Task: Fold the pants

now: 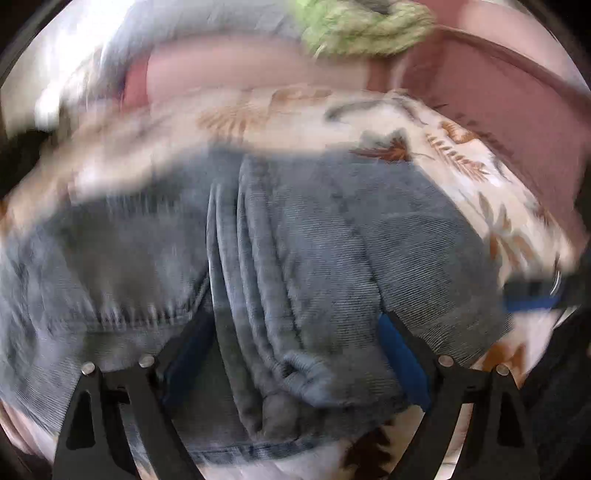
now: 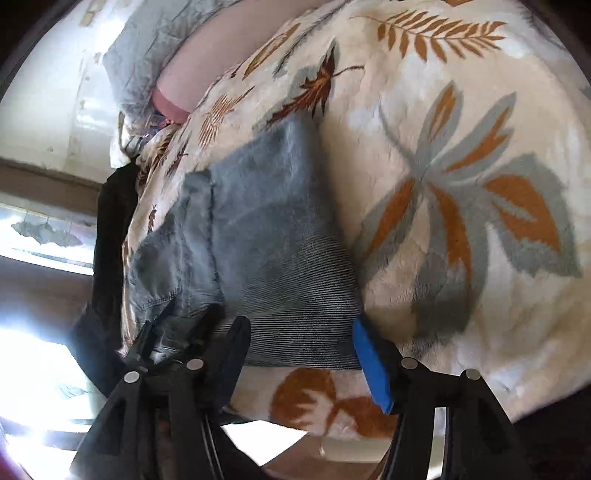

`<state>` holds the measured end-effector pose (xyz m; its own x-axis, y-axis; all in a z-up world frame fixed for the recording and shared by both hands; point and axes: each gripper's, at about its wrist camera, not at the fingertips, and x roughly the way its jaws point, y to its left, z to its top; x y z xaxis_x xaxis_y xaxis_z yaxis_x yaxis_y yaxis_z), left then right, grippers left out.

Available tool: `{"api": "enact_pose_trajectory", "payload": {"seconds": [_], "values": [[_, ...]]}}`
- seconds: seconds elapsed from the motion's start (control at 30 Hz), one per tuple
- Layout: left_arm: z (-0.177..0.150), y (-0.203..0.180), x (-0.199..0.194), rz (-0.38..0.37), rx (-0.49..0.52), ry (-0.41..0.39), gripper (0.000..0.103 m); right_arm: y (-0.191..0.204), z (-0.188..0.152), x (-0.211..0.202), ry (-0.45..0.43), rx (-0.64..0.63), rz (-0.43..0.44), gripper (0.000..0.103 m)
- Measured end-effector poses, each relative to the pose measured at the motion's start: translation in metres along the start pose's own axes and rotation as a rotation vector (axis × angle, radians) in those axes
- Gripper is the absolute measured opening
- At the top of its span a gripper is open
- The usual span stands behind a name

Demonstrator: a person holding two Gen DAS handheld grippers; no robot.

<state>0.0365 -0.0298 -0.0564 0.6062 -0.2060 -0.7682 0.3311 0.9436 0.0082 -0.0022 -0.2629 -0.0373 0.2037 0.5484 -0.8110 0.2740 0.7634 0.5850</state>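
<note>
the grey-blue jeans [image 2: 258, 229] lie bunched on a leaf-print blanket [image 2: 461, 155], their long axis running away from the right tongs [image 2: 301, 354], toward a pink pillow [image 2: 195, 81]. these tongs stand wide, released, straddling the near denim edge, blue pad [image 2: 373, 369] just beside it. the left tongs [image 1: 291, 354] also gape wide with folded jeans [image 1: 295, 240] heaped between the fingers; whether they press the cloth i cannot tell through blur. a green cloth [image 1: 362, 26] lies far ahead.
</note>
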Motion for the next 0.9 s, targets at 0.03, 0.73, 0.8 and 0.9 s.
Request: {"api": "enact_pose_trajectory", "payload": {"seconds": [0.03, 0.73, 0.8, 0.9], "values": [[0.002, -0.005, -0.004, 0.019, 0.016, 0.009, 0.091, 0.008, 0.004, -0.008, -0.02, -0.02, -0.001, 0.062], [-0.003, 0.003, 0.004, -0.043, -0.018, -0.002, 0.092, 0.058, 0.117, 0.071, -0.001, -0.048, 0.027, 0.076], [-0.004, 0.004, 0.002, -0.051, -0.013, -0.013, 0.092, 0.047, 0.123, 0.084, 0.01, 0.011, 0.043, 0.076], [-0.007, 0.013, -0.009, -0.094, -0.062, -0.044, 0.092, 0.06, 0.115, 0.062, -0.029, -0.009, 0.091, 0.077]]}}
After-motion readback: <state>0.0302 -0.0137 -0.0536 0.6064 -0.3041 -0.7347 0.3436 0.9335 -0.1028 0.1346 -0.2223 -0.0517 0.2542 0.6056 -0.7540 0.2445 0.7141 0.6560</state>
